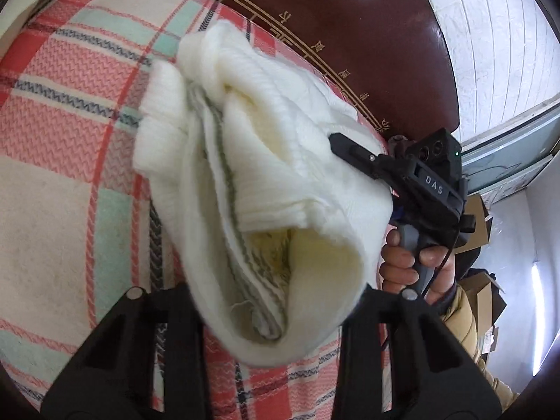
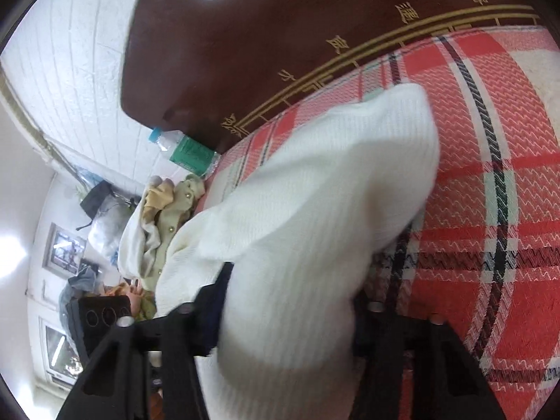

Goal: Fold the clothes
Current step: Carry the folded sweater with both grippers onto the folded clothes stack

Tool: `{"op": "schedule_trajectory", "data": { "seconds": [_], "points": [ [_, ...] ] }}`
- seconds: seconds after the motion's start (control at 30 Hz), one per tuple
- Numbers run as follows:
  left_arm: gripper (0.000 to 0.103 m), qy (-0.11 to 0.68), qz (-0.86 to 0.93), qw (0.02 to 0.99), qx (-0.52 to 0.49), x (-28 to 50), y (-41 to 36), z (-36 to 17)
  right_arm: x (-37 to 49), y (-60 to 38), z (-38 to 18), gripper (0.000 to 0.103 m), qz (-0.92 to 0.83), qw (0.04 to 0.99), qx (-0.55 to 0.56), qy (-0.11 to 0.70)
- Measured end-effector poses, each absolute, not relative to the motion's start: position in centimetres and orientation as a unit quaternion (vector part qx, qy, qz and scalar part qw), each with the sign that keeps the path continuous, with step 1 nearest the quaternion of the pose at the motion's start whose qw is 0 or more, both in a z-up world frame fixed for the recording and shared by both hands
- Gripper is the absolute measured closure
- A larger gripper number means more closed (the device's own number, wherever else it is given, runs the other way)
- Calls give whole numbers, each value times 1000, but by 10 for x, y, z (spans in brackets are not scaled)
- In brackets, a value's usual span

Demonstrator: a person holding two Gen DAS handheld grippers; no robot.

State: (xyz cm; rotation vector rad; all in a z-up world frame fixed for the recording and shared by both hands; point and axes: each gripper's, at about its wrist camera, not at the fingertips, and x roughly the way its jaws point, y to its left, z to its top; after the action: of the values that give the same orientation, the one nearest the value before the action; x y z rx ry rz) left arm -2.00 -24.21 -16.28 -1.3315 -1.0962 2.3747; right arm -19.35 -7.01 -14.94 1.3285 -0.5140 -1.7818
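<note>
A white ribbed knit garment (image 1: 266,182) hangs bunched in the air above a red, pink and mint plaid cloth (image 1: 70,133). My left gripper (image 1: 269,315) is shut on its lower folded edge, the cloth filling the gap between the black fingers. My right gripper (image 1: 336,140) shows in the left wrist view at the garment's right side, its black finger pressed into the knit. In the right wrist view the same garment (image 2: 315,217) drapes over my right gripper (image 2: 290,332) and hides the fingertips.
The plaid cloth (image 2: 490,175) covers a dark red-brown table (image 2: 266,35) with gold lettering. A pile of beige and white clothes (image 2: 157,224) and a plastic bottle (image 2: 182,147) lie at the table's edge. Cardboard boxes (image 1: 483,231) stand on the floor beyond.
</note>
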Motion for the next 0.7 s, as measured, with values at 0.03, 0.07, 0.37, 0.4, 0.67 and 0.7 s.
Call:
{"op": "schedule_trajectory", "data": {
  "seconds": [0.03, 0.07, 0.37, 0.4, 0.67, 0.7],
  "points": [
    [70, -373, 805, 101, -450, -18, -242, -162, -194, -69, -151, 66, -707, 417, 531, -208],
    [72, -374, 805, 100, -449, -18, -242, -160, -194, -67, -151, 68, -704, 418, 533, -214],
    [76, -386, 811, 115, -425, -4, -246, -126, -179, -63, -105, 74, -706, 448, 499, -226],
    [76, -388, 812, 116, -421, -2, -247, -121, -177, -64, -97, 74, -707, 452, 495, -224],
    [76, -381, 834, 123, -379, 25, -264, -69, -160, -78, -38, 75, -716, 486, 456, -205],
    [76, -380, 838, 124, -373, 29, -268, -60, -159, -81, -31, 75, -717, 491, 451, -203]
  ]
}}
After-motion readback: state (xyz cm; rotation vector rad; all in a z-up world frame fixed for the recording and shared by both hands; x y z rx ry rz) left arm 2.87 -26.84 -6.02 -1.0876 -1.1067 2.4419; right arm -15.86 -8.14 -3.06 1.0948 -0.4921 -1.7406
